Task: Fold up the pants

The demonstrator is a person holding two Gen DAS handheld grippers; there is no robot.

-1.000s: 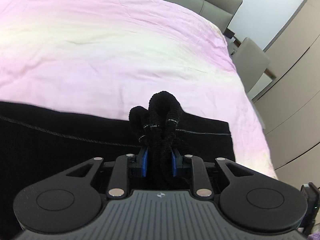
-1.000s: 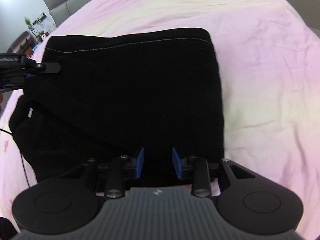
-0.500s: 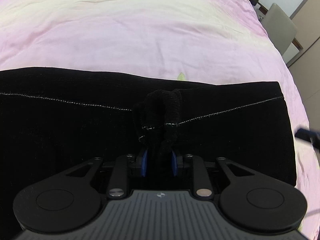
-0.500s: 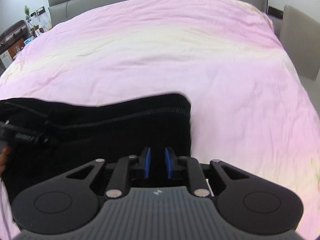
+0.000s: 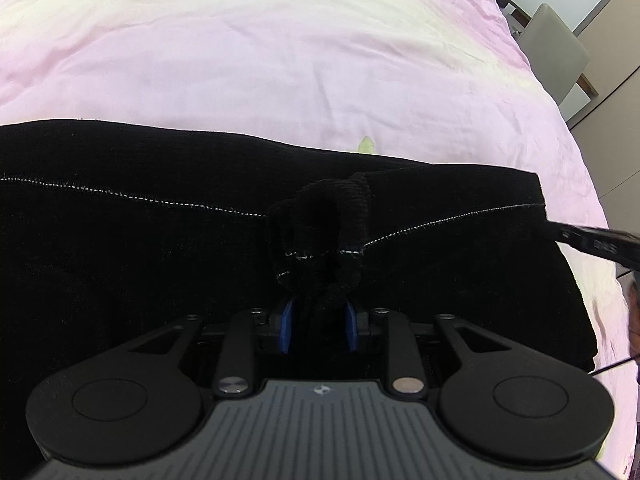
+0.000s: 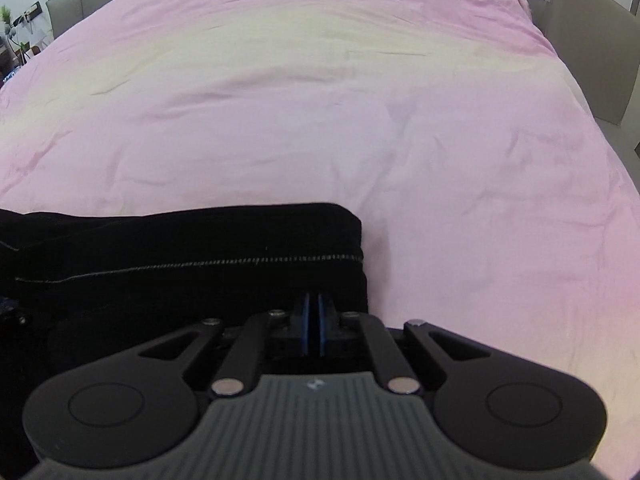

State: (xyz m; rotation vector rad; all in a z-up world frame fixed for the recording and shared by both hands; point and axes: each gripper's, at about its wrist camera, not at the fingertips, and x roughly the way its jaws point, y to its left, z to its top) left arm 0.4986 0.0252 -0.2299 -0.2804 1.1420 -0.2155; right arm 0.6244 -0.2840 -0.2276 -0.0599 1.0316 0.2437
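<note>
One pair black ribbed-knit pants (image 5: 140,248) with pale stitched seam line – folded, spread across lower frame on pink-and-cream bedspread (image 5: 280,60). No readable writing on pants. Left gripper (image 5: 317,328) clamps bunched fabric wad; right gripper (image 6: 314,324) pinched closed on pants edge.

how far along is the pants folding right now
Partly done: the black pants already lie in a doubled, stitched-edge band across the pink bedspread. In hand: the left gripper pinches a bunched clump of fabric; the right gripper is closed at the pants' right edge. Left: laying down and flattening the final fold.
</note>
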